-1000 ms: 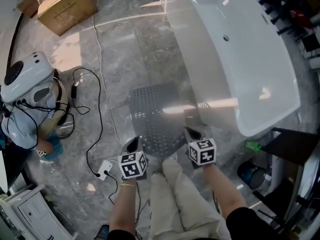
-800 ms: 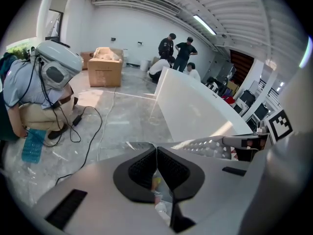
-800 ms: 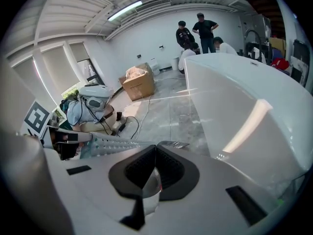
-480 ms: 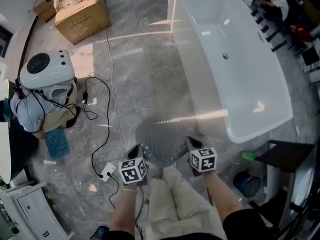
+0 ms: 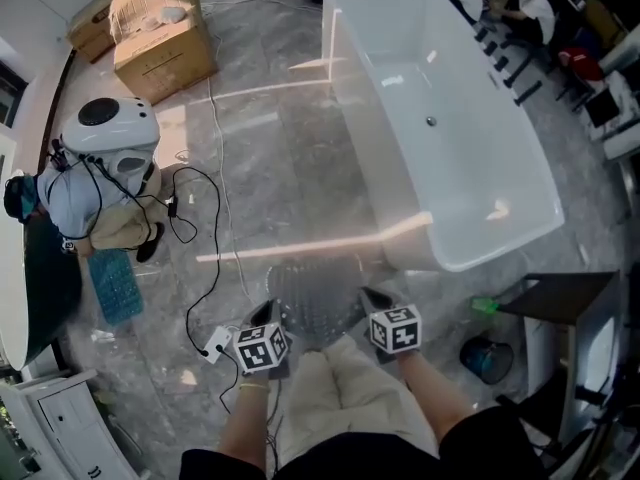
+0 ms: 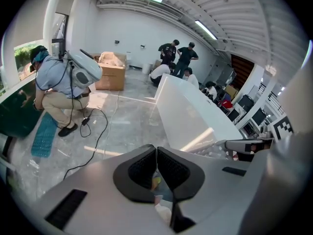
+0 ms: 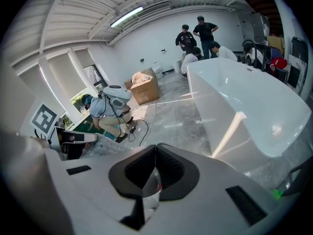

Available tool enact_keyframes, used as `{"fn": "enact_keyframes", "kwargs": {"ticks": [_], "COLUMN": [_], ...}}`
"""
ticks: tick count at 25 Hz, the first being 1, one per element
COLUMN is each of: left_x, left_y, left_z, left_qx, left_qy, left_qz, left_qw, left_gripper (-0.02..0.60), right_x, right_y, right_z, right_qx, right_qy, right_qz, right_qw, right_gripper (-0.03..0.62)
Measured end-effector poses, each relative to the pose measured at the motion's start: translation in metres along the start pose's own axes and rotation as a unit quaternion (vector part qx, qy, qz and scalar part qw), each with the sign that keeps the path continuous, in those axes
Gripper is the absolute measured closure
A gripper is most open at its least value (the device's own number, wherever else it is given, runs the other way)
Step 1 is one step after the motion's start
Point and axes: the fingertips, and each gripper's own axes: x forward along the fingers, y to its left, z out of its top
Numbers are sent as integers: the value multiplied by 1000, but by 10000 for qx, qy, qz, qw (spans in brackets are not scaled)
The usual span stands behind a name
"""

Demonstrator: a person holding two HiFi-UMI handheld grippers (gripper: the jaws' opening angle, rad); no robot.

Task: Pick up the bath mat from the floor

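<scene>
The bath mat (image 5: 316, 293) is a translucent grey sheet full of small holes, held up in front of the person's legs between both grippers. My left gripper (image 5: 268, 309) is shut on its near left corner. My right gripper (image 5: 373, 296) is shut on the near right corner. In the left gripper view the jaws (image 6: 156, 153) are pressed together on a thin translucent edge, and the mat (image 6: 214, 151) stretches off right toward the other gripper. In the right gripper view the closed jaws (image 7: 155, 152) pinch the same sheet, and the mat (image 7: 97, 148) runs off left.
A white bathtub (image 5: 482, 200) stands close on the right. A crouching person (image 5: 92, 200) with a white device is at the left, beside a teal mat (image 5: 114, 286). Black cables (image 5: 206, 258) and a white plug (image 5: 217, 341) lie near my left gripper. A cardboard box (image 5: 165, 46) sits far left.
The mat has come up off the floor with both grippers and looks shorter and more bunched. The view has risen and pulled back, so more of the tub and room shows.
</scene>
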Motion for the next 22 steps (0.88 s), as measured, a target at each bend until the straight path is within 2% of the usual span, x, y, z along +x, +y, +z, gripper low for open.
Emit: {"fn": "enact_keyframes", "kwargs": {"ticks": [6,14,22], "left_x": [-39,-85,-123], "left_y": [-21,-31,-42], "left_z": [1,36,58], "left_qx": [-66,72,259], "left_qy": [-184,-572,-967], "left_qz": [-137,-357,-587], "left_qw": [9997,9977,9932], "left_gripper": [574,574,574], "right_x": [-40,-80,-114], "right_y": [13,35,48], "right_z": [9,43,57], "right_qx": [-40,-18,59], "right_qy": [-261,-715,-1016], "right_qz": [-49,42,125], "right_qw": [9996,9974,9947], "right_gripper": [577,577,577]}}
